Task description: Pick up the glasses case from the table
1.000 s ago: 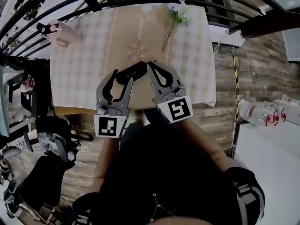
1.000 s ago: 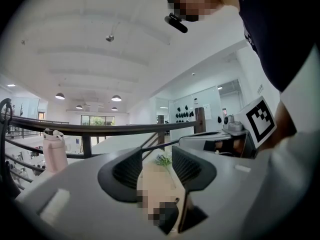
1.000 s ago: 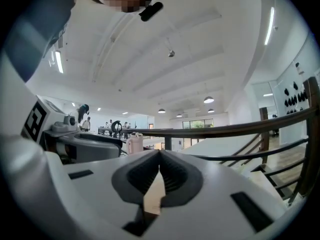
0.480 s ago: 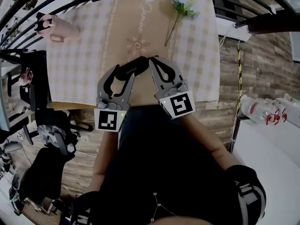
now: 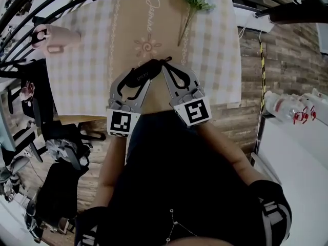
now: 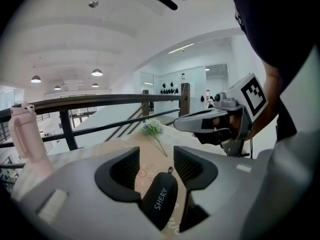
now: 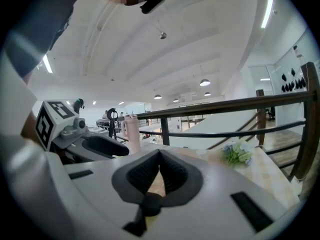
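The black glasses case (image 5: 143, 75) marked SHERY lies slantwise between the jaws of my left gripper (image 5: 142, 72), over the tan centre strip of the checked table (image 5: 87, 76). In the left gripper view the case (image 6: 160, 204) leans on the left jaw. A thin strip of table shows between it and the right jaw. The left gripper's (image 6: 156, 156) jaws are opening. My right gripper (image 5: 165, 65) is shut, its tips right by the case's zipper end. Nothing shows between its tips in the right gripper (image 7: 159, 153) view. I cannot tell whether the case rests on the table.
A pink bottle (image 5: 54, 37) lies at the table's far left and a small flower bunch (image 5: 195, 1) at the far right. A dark railing (image 5: 51, 4) runs behind the table. Office chairs (image 5: 56, 152) stand at the left, a white counter with bottles (image 5: 287, 119) at the right.
Both grippers have sunk toward the table with the case between the left jaws. The left jaws stand slightly wider now. The right gripper stays shut at the case's end.
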Demonstrator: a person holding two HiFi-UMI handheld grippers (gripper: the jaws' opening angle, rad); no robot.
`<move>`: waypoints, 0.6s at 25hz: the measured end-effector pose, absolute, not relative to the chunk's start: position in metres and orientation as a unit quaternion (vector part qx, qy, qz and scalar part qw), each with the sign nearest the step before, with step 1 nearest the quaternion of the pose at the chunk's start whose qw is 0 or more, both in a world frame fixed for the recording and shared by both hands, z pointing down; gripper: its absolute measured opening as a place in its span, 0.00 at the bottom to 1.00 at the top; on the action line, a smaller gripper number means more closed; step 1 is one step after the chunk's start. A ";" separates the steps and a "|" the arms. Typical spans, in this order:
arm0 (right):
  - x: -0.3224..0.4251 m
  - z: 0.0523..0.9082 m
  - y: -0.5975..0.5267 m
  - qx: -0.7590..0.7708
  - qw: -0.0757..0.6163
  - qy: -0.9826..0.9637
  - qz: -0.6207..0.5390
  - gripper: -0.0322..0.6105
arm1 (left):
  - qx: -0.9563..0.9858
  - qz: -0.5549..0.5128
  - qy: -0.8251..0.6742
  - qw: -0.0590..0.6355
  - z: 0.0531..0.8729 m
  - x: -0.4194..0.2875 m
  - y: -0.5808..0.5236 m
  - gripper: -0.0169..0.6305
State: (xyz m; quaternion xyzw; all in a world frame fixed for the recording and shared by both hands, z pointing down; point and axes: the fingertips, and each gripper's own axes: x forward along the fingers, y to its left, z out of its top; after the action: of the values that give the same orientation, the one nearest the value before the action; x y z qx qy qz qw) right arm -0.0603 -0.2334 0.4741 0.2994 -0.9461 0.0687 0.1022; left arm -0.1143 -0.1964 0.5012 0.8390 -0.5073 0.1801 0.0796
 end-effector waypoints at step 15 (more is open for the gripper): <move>-0.057 0.505 -0.232 0.321 0.141 -0.932 0.089 0.06 | 0.855 0.326 -0.373 0.149 0.593 -0.105 -0.181 0.44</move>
State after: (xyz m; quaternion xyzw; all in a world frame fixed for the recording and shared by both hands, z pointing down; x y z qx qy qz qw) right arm -0.0574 -0.2318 0.5049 0.3209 -0.9323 0.0893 0.1409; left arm -0.1050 -0.1815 0.5932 0.8555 -0.3734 0.3265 0.1486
